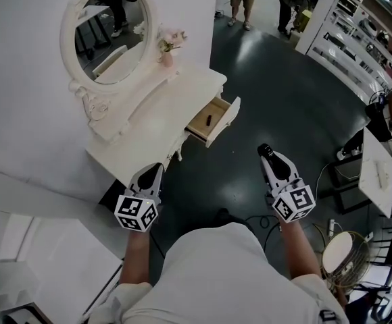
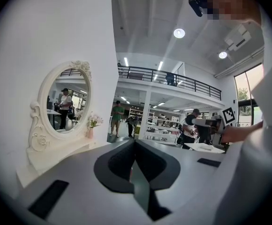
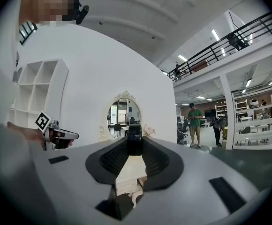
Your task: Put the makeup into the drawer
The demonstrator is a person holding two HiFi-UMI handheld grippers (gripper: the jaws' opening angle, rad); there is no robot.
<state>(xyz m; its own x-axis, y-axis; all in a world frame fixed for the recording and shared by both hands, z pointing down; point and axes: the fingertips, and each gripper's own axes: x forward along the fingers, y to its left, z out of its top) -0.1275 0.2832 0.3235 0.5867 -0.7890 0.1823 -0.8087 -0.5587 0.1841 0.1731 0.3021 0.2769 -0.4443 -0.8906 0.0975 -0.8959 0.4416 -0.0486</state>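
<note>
The right tongs (image 1: 266, 154) clamp what looks like a small black makeup tube (image 3: 134, 138), the left tongs (image 1: 156, 168) are pressed together, and an open cream drawer (image 1: 224, 117) lies ahead of both.

We count two grippers, the left gripper (image 1: 153, 171) at eight o'clock and the right gripper (image 1: 266, 152) at four, two makeup pieces, the drawer piece (image 1: 209, 120) and the held piece (image 3: 134, 139), plus one dressing table (image 1: 157, 110), one mirror (image 1: 111, 32), one drawer (image 1: 224, 120) and one flower vase (image 1: 167, 58) toward eleven.
</note>
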